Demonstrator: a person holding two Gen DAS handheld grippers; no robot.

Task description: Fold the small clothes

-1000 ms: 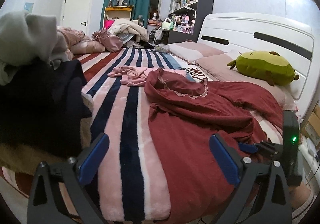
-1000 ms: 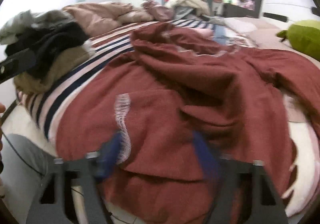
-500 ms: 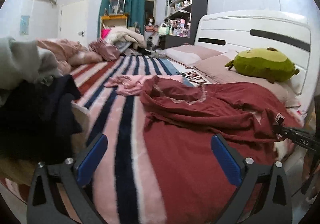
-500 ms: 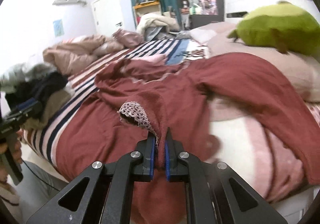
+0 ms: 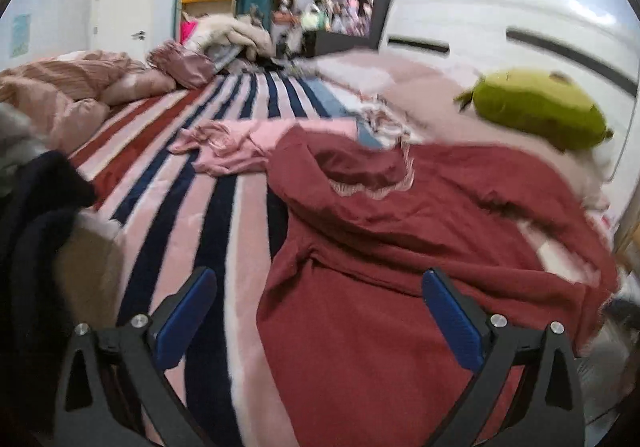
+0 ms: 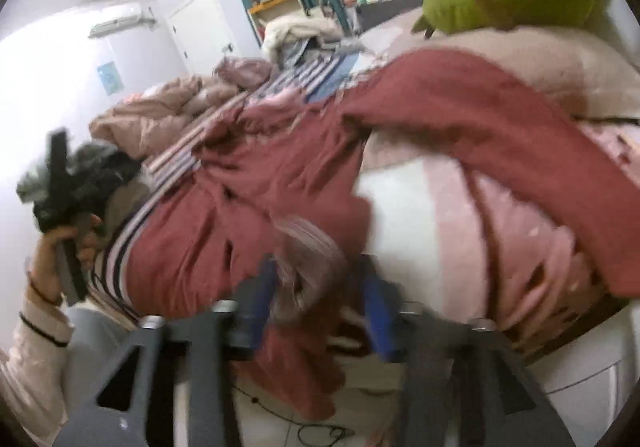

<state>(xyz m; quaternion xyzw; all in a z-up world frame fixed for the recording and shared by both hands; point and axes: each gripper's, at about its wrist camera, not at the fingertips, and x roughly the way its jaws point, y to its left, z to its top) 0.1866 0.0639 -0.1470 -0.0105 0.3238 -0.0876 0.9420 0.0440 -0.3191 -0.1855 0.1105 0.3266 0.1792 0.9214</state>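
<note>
The left gripper (image 5: 318, 311) hangs with fingers wide apart over the near hem of the dark red garment (image 5: 400, 247), which sprawls across the striped blanket (image 5: 208, 207). The right gripper (image 6: 320, 299), blurred, has its fingers parted around a lace-trimmed cuff (image 6: 308, 247) at the bed edge. Bare stripes lie leftward; farther off a pink garment (image 5: 240, 143) and green plush (image 5: 536, 107)

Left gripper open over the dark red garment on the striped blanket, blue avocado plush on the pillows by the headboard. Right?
One error: the avocado plush is green, not blue, as the left wrist view shows. The rest holds: the left gripper is open over the dark red garment on the striped blanket.
</note>
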